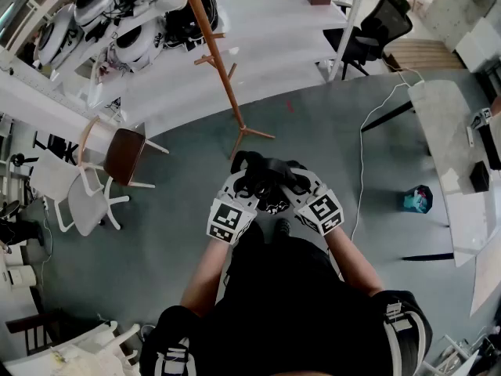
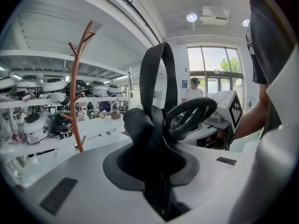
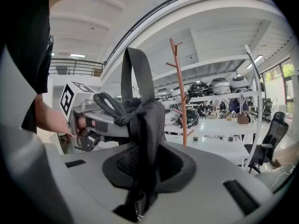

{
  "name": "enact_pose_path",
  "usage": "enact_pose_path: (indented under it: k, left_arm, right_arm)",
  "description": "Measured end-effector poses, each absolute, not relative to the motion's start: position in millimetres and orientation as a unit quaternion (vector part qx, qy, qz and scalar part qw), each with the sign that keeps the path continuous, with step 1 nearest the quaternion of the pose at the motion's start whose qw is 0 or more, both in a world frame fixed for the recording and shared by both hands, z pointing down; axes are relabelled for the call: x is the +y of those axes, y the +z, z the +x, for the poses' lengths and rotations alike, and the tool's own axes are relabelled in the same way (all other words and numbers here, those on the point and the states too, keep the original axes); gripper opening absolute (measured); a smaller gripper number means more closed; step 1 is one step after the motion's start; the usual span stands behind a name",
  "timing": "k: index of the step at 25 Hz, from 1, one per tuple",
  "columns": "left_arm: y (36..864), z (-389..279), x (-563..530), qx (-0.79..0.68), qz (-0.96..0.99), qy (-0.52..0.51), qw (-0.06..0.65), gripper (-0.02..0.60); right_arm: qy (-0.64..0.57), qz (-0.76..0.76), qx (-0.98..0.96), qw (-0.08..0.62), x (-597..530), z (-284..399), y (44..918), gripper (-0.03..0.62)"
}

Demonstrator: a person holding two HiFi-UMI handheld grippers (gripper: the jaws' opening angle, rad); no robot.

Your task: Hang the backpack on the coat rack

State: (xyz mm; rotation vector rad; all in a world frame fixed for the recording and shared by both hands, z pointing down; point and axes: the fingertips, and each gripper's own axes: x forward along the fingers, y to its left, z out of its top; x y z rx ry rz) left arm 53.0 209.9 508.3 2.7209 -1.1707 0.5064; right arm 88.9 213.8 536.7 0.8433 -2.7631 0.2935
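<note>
In the head view both grippers meet in front of me, holding the top of a black backpack [image 1: 266, 177] between them. My left gripper [image 1: 244, 180] is shut on a fold of its black fabric [image 2: 149, 139]. A webbing loop [image 2: 156, 73] stands up from that fold, and a braided handle [image 2: 191, 115] runs off to the right. My right gripper [image 1: 293, 180] is shut on another bunch of the fabric [image 3: 147, 129]. The brown wooden coat rack [image 1: 223, 69] stands on the grey floor just ahead. It also shows as an upright coat rack [image 2: 77, 78] left of the strap and as a coat rack [image 3: 180, 87] behind the bag.
White shelves [image 1: 258, 45] with helmets [image 1: 137, 41] run behind the rack. A wooden chair [image 1: 121, 155] and a white chair [image 1: 82, 198] stand at the left. A black office chair [image 1: 376, 26] is at the back right, with a white desk [image 1: 450, 147] and a floor cable [image 1: 362, 163] on the right.
</note>
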Motion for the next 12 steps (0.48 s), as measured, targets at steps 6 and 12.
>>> enact_pose_path:
  k: [6, 12]
  left_arm:
    - [503.2, 64.4, 225.0, -0.397, 0.9, 0.171, 0.059, 0.089]
    - [503.1, 60.5, 240.4, -0.41, 0.894, 0.169, 0.059, 0.089]
  right_arm:
    - [0.089, 0.28, -0.95, 0.11, 227.1, 95.5, 523.5, 0.081]
    - [0.086, 0.271, -0.953, 0.107, 241.4, 92.4, 524.1, 0.081]
